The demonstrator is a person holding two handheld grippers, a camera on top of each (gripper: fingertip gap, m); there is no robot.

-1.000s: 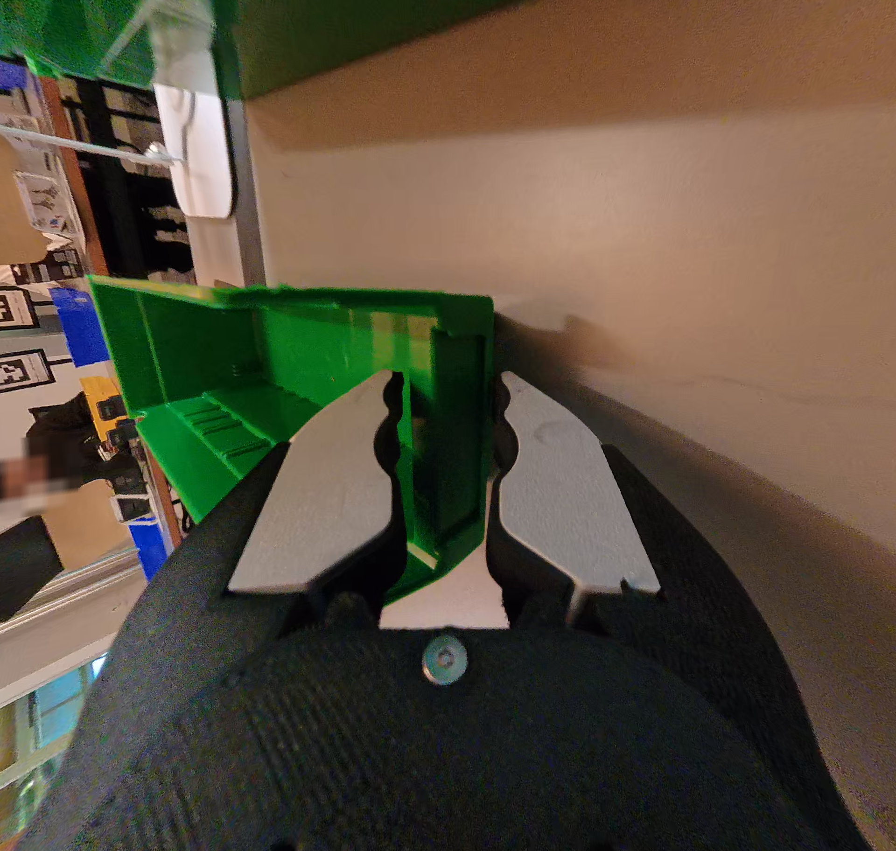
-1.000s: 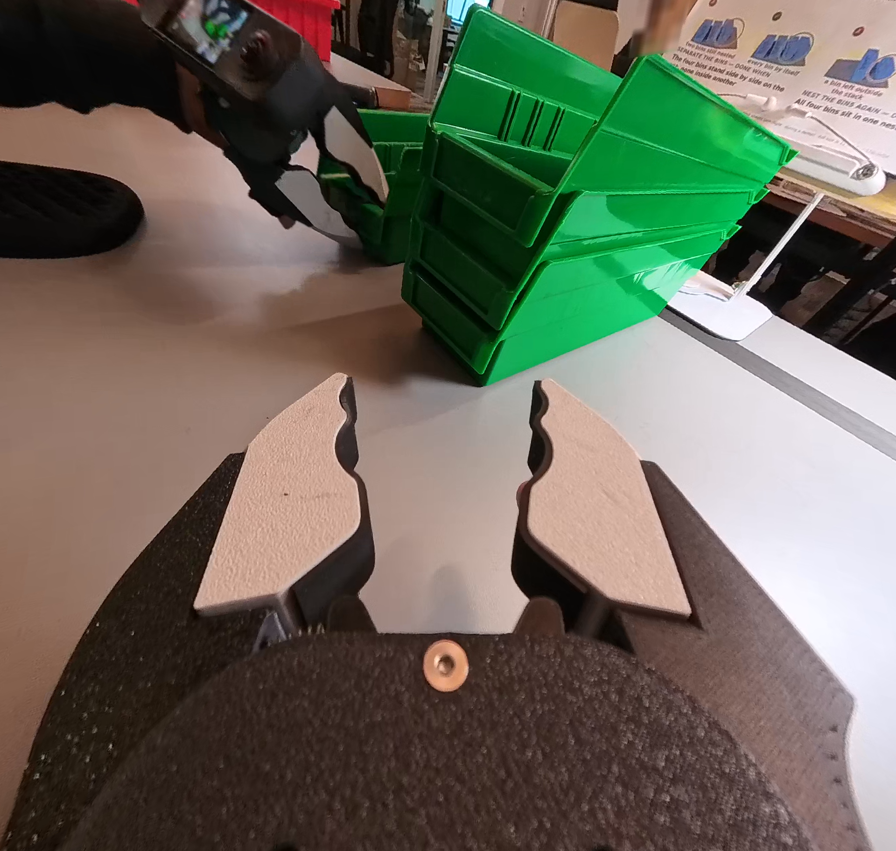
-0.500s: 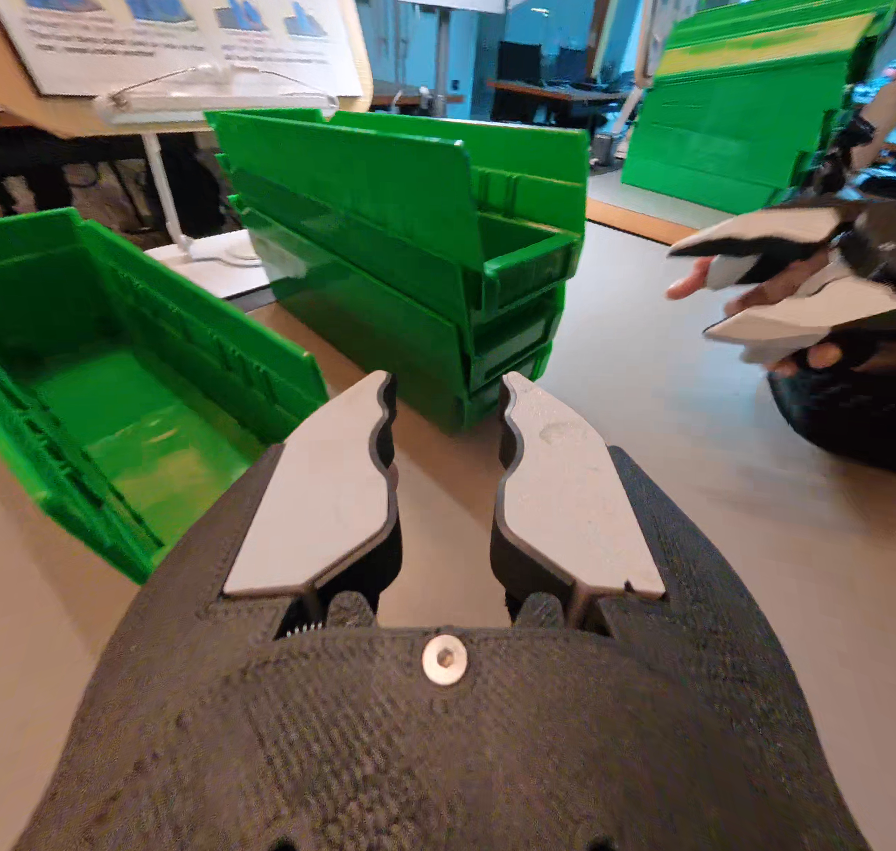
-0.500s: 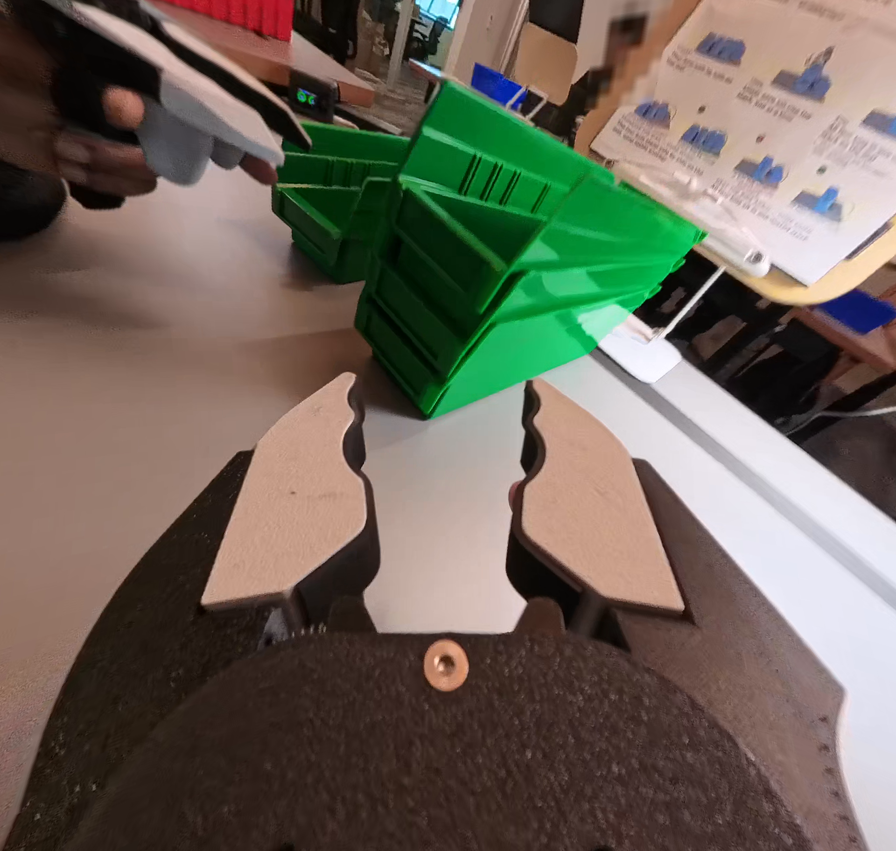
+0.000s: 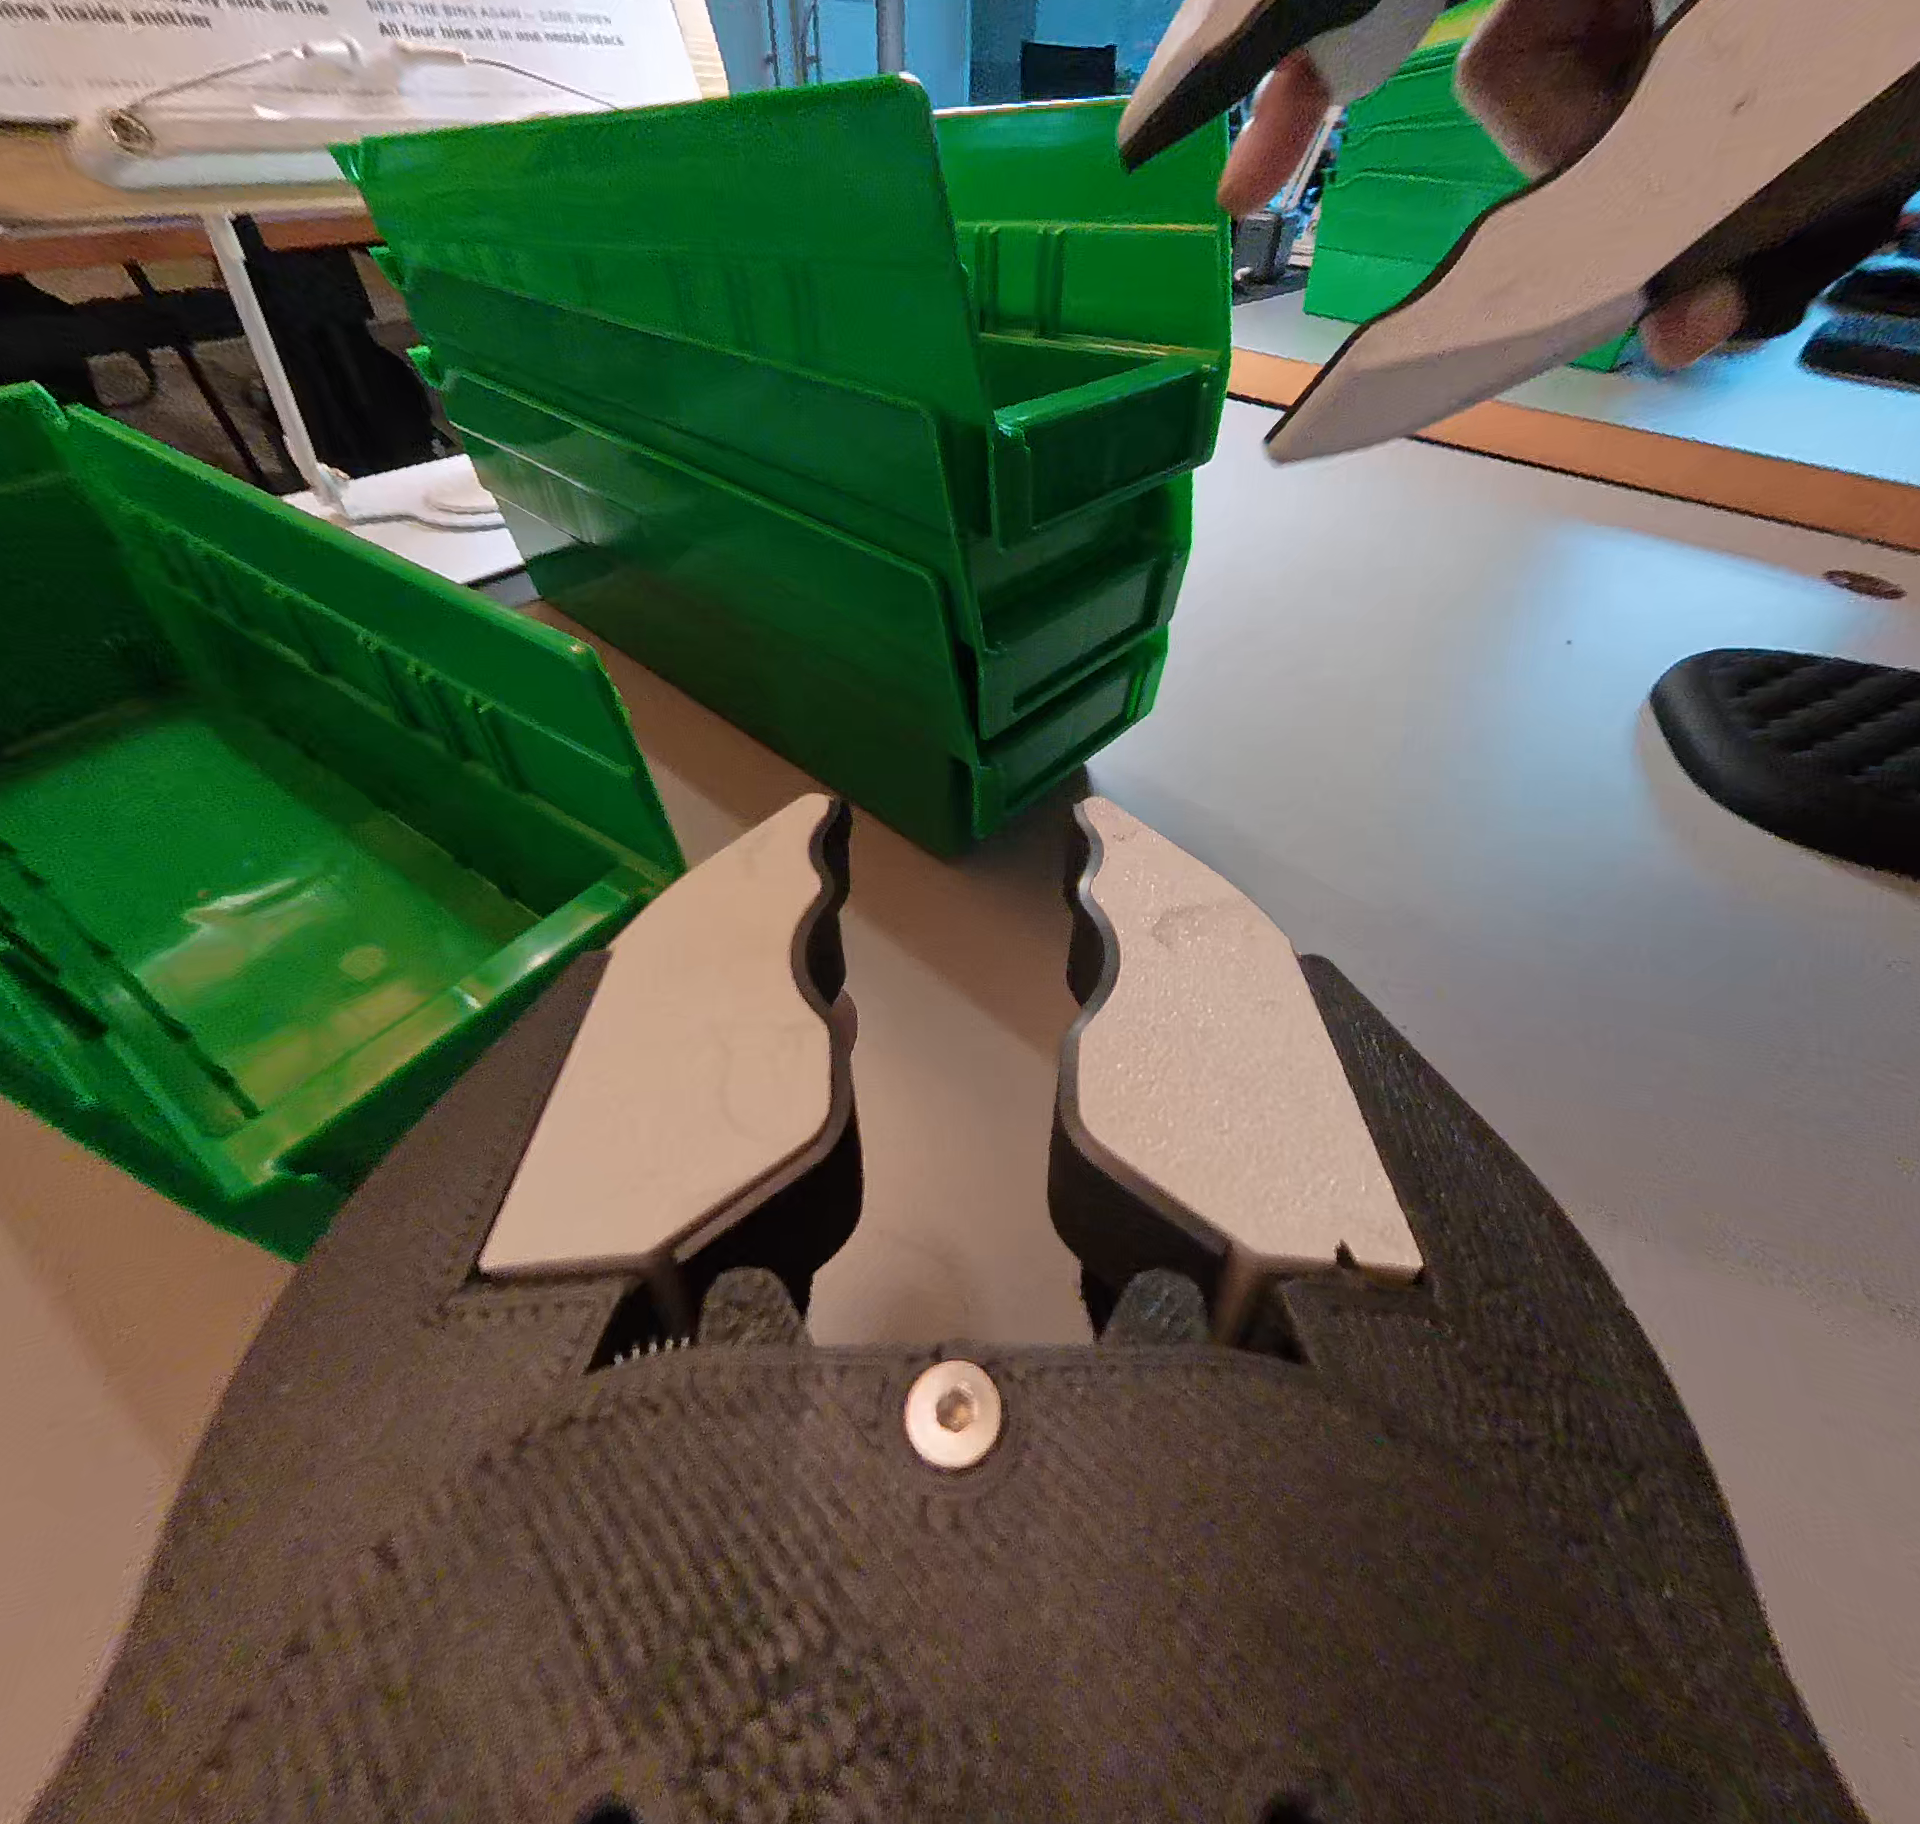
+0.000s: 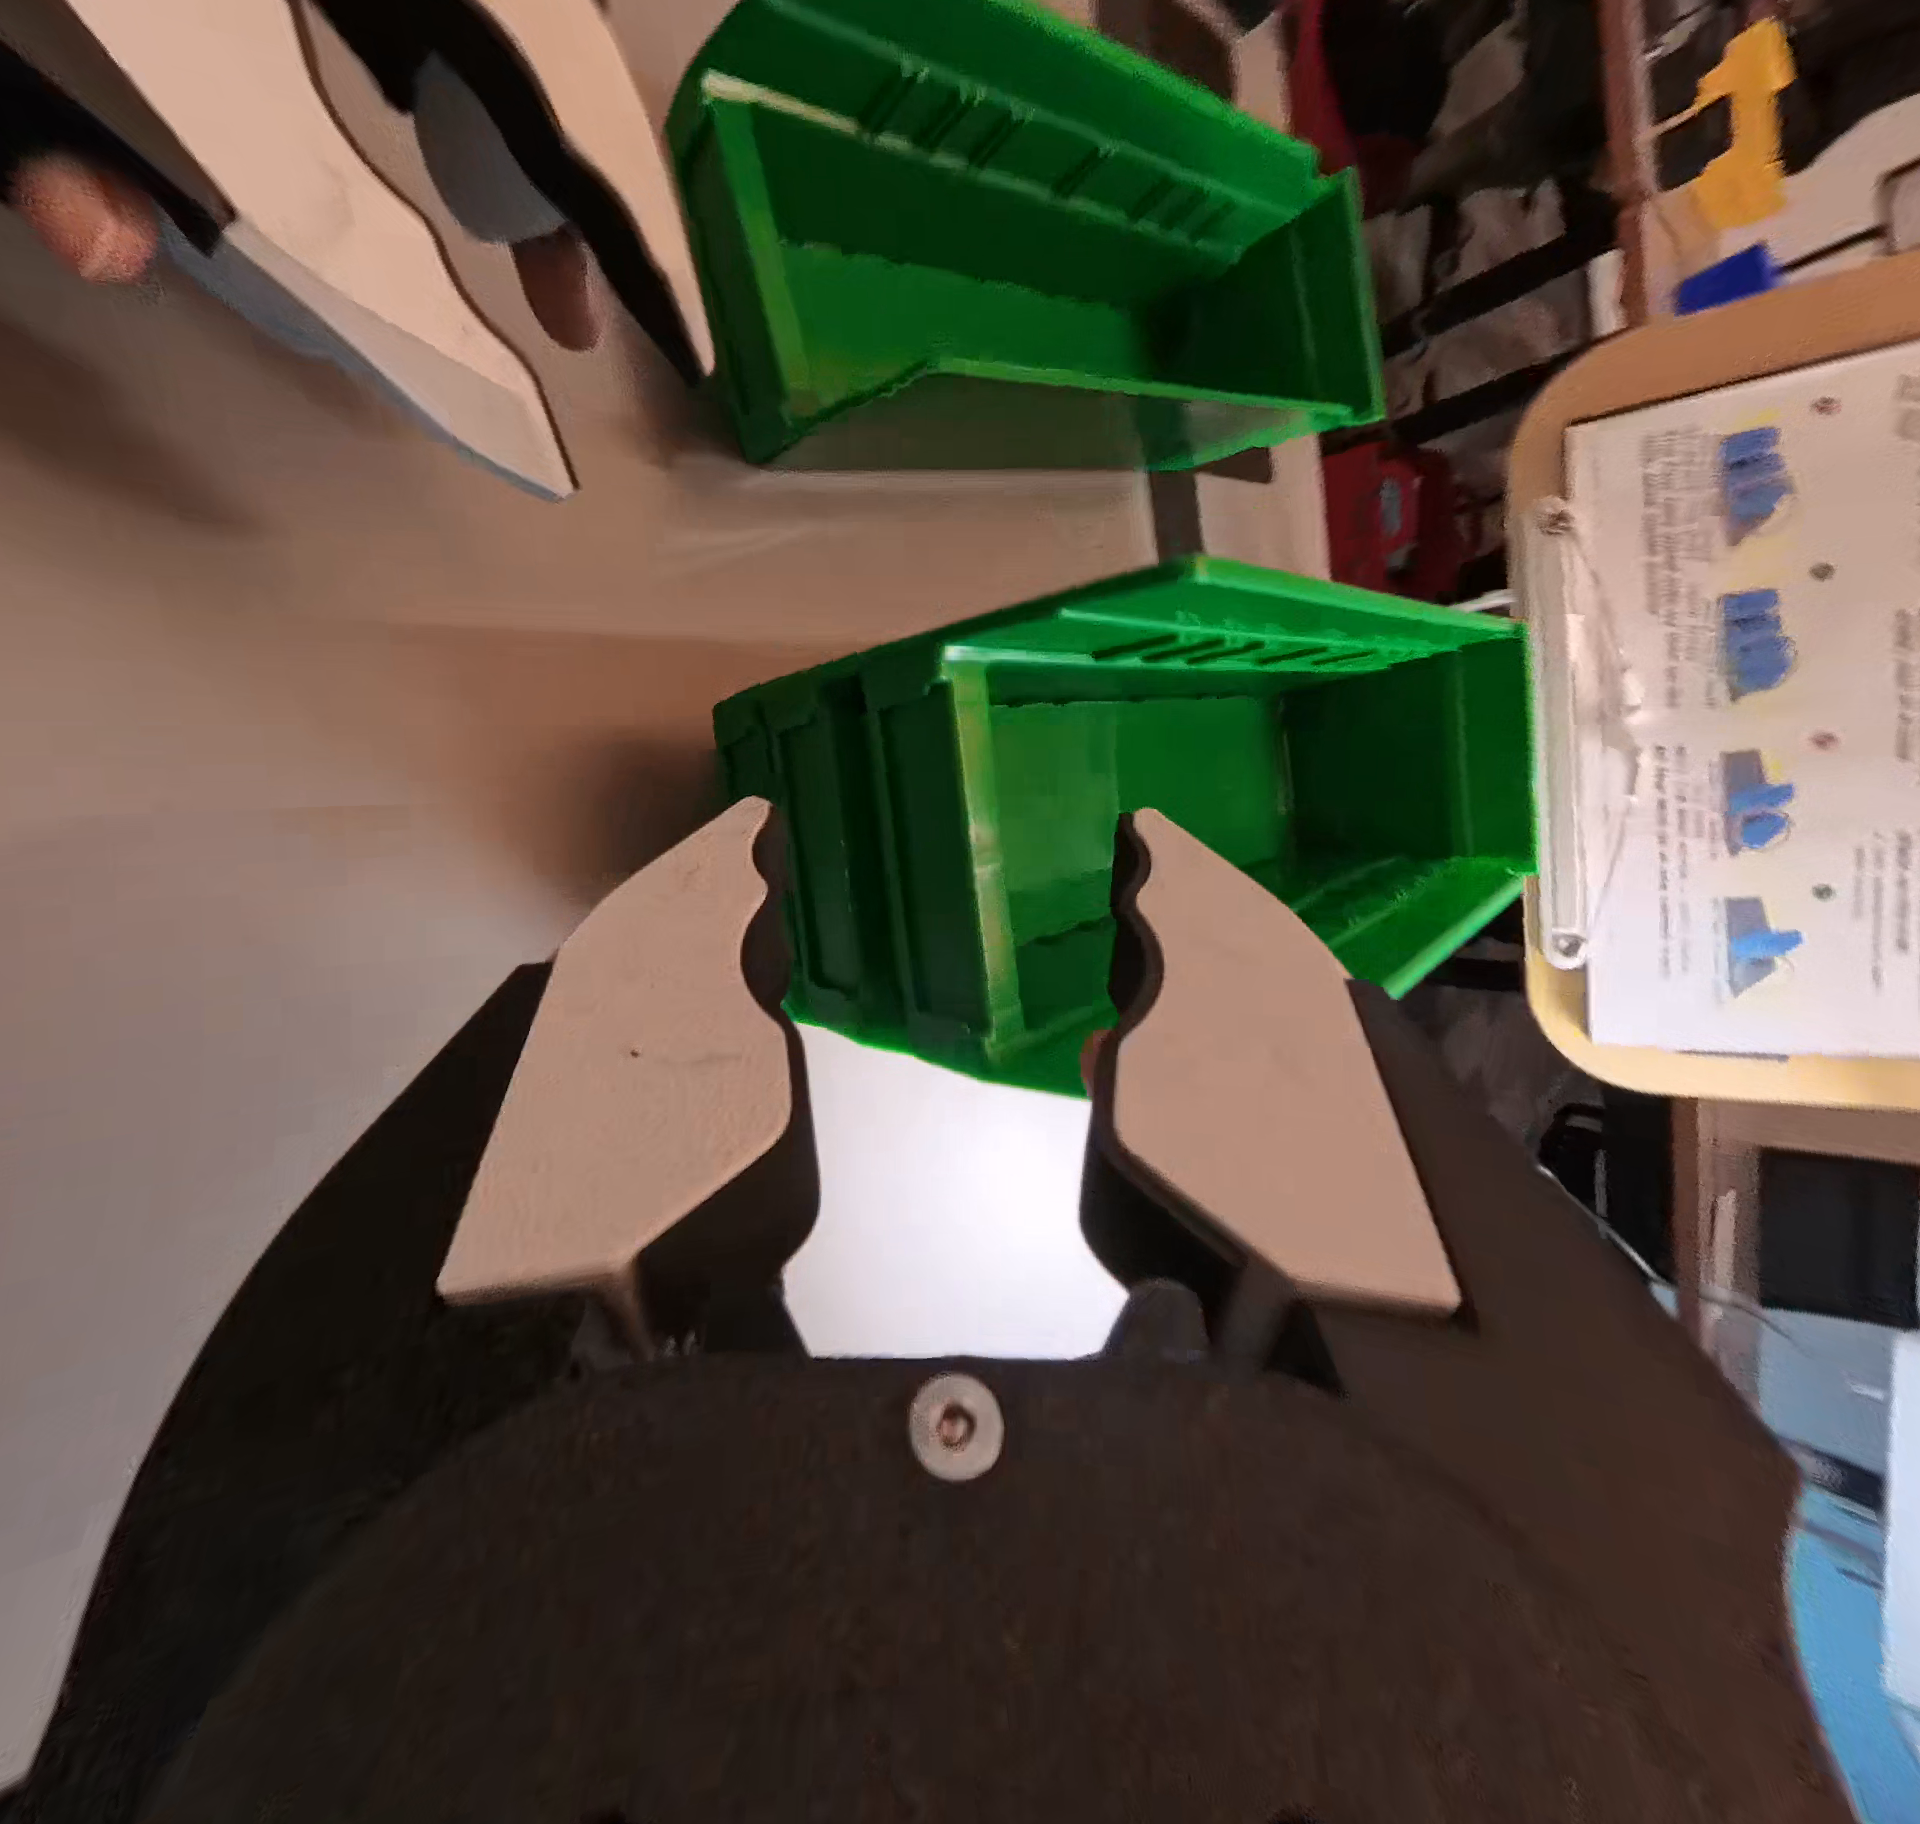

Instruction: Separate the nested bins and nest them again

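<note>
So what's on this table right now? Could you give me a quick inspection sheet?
Surface: pale table, mostly bare.
Job's things: stack of nested green bins; one single green bin standing apart beside it.
Clutter: black ribbed pad.
Grippers: left gripper open, empty; right gripper open, empty, tips near the stack.
Cables: nothing seen.
Surroundings: instruction sheet on a clipboard, white stand, more green bins behind.

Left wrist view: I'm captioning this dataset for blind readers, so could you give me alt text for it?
A stack of three nested green plastic bins stands on a pale table, just beyond the open, empty left gripper. A fourth green bin sits apart at left, and the right gripper, also open, hangs above the stack at upper right.
</note>
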